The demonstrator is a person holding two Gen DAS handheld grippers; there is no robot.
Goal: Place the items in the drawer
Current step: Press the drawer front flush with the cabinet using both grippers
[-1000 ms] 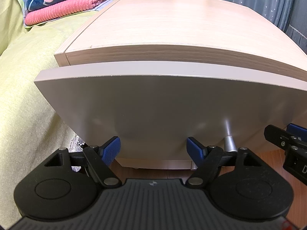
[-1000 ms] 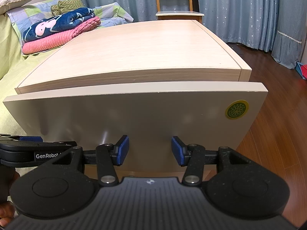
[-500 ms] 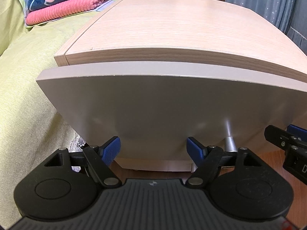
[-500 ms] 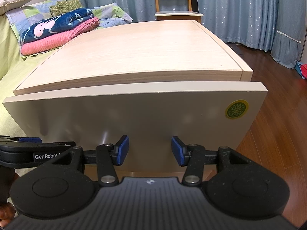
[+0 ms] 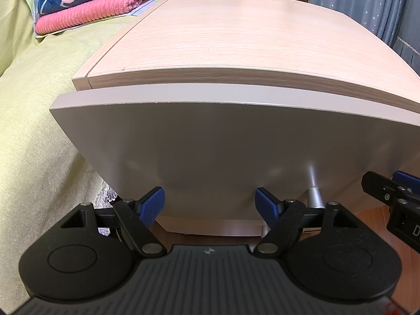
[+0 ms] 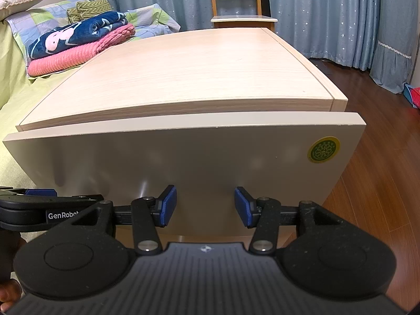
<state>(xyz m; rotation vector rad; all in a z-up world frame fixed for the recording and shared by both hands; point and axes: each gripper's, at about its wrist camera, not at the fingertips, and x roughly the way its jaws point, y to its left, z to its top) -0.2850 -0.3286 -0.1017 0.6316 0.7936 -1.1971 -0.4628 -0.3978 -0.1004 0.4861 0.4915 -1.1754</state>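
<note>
1. Nothing has visibly moved; both grippers stay at the drawer front (image 5: pixel 223 152).
2. Left gripper (image 5: pixel 210 204) released, bottom centre.
3. Right gripper (image 6: pixel 205 204) released, bottom centre, below the nightstand top (image 6: pixel 189 76).

Readable text: 1 brand name and 1 single letter.

In the right wrist view, the white word "GenRobot", with its last letter partly hidden, stands on the black body of the left gripper (image 6: pixel 39 193) at the left edge. In the left wrist view, the right gripper (image 5: pixel 405 181) at the right edge carries a white letter "D", cut off by the frame. The round green-yellow sticker (image 6: pixel 323 149) on the drawer front (image 6: pixel 183 157) has a print too small to read.
</note>
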